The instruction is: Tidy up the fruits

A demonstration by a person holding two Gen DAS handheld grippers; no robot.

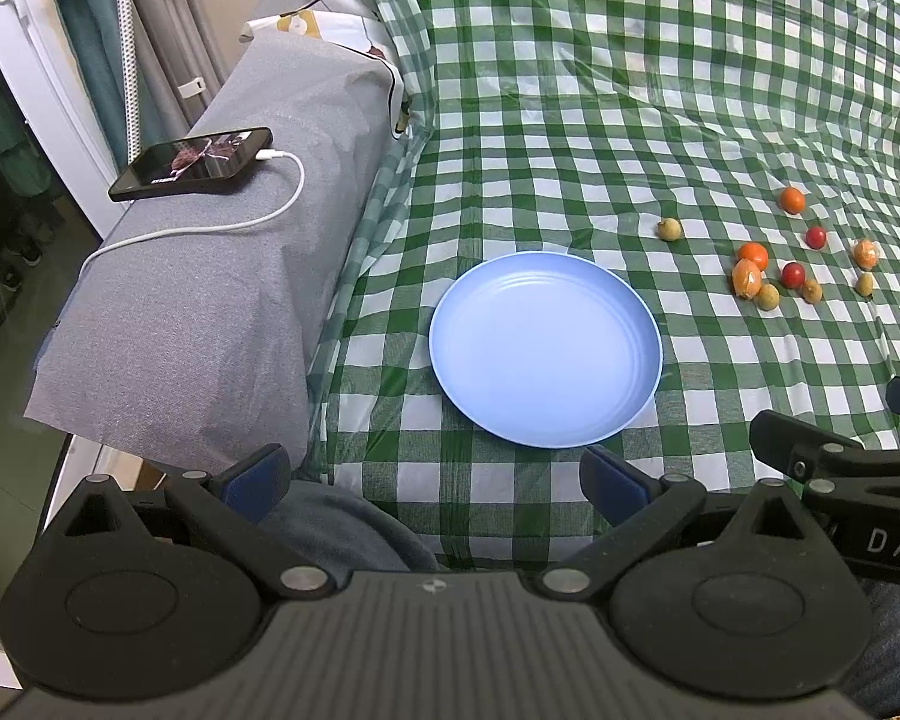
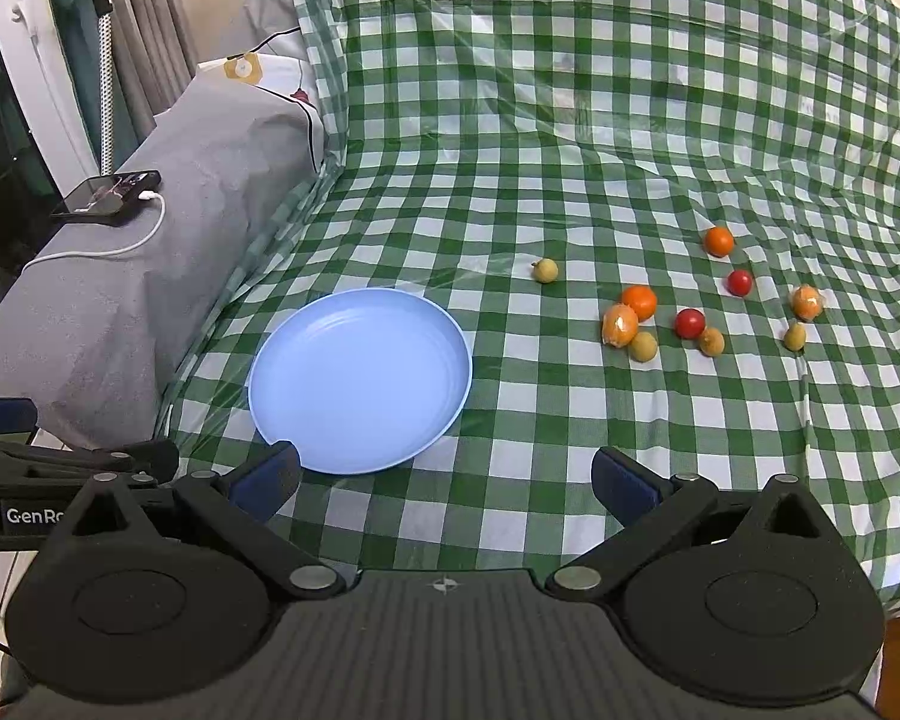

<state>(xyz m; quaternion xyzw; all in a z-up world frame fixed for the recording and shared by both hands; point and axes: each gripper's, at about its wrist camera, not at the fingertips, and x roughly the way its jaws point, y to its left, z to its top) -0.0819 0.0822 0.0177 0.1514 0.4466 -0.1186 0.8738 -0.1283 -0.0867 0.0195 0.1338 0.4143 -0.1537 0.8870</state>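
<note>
An empty light-blue plate (image 1: 636, 306) (image 2: 450, 336) lies on the green checked cloth. To its right lie several small fruits: orange ones (image 2: 639, 301) (image 2: 719, 240), wrapped orange ones (image 2: 619, 325) (image 2: 806, 302), red ones (image 2: 689, 323) (image 2: 739, 282) and yellowish ones (image 2: 545, 270) (image 2: 643, 346). The same cluster shows in the left wrist view (image 1: 753, 256). My left gripper (image 1: 435, 477) is open and empty, near the plate's near edge. My right gripper (image 2: 447, 477) is open and empty, in front of the plate and the fruits.
A grey cushioned ledge (image 1: 210, 300) runs along the left, with a black phone (image 1: 192, 163) (image 2: 108, 197) on a white charging cable (image 1: 210, 228). A pillow (image 2: 270, 75) lies behind it. Curtains and a white door frame stand at far left. The cloth rises at the back.
</note>
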